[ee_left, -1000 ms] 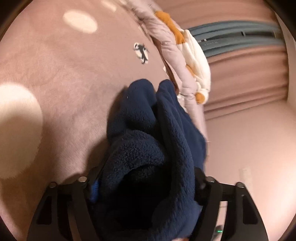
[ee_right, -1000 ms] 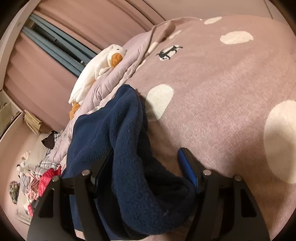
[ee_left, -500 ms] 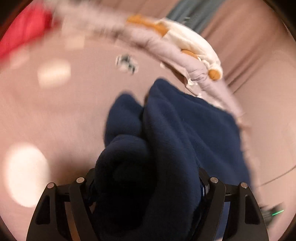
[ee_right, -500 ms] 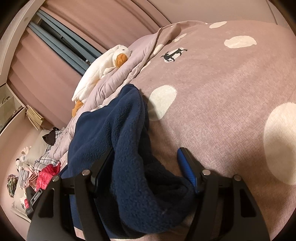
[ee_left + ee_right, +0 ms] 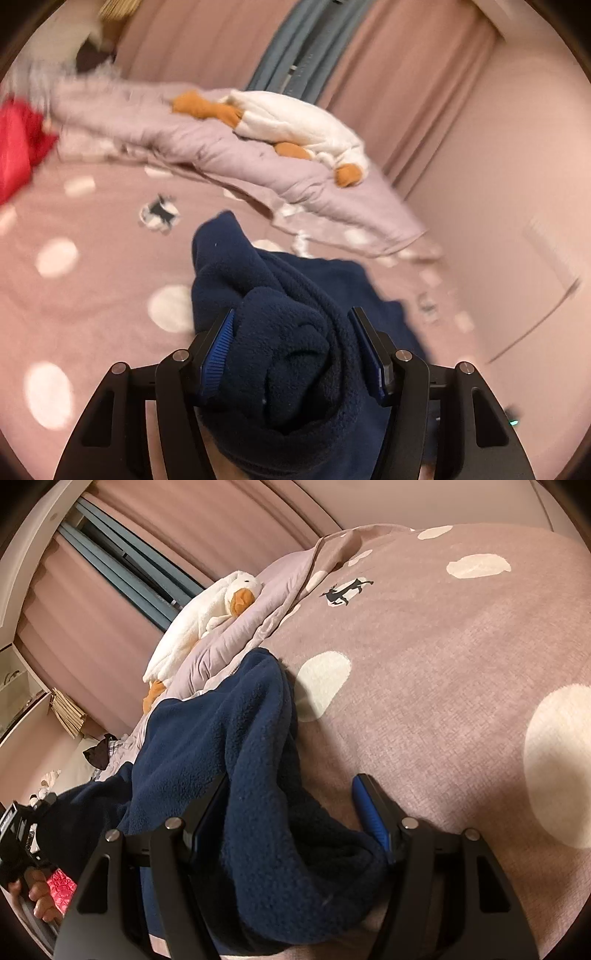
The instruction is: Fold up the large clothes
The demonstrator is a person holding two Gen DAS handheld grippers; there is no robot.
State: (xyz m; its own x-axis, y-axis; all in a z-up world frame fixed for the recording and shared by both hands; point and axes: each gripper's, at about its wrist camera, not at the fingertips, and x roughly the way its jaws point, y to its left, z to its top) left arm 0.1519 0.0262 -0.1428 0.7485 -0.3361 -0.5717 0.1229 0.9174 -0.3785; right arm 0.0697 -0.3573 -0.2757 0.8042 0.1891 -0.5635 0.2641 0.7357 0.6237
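A navy fleece garment (image 5: 280, 302) lies on a pink bedspread (image 5: 92, 295) with white dots. My left gripper (image 5: 291, 343) is shut on a thick bunched wad of the fleece between its blue pads. In the right wrist view the fleece (image 5: 229, 723) stretches from the left across my right gripper (image 5: 291, 812), which holds a fold of it; its right blue pad (image 5: 369, 812) shows bare, with a gap to the cloth. The left gripper (image 5: 18, 834) shows at the far left of that view.
A rumpled lilac duvet (image 5: 221, 147) with a white goose plush (image 5: 295, 125) lies beyond the fleece. Red cloth (image 5: 14, 147) sits at far left. Pink curtains (image 5: 406, 74) and a wall are behind. A clothes pile (image 5: 59, 771) lies past the duvet.
My left gripper has swung and lifted, so its view now looks toward the duvet and curtains. The fleece wad stays gripped. The right gripper has barely moved.
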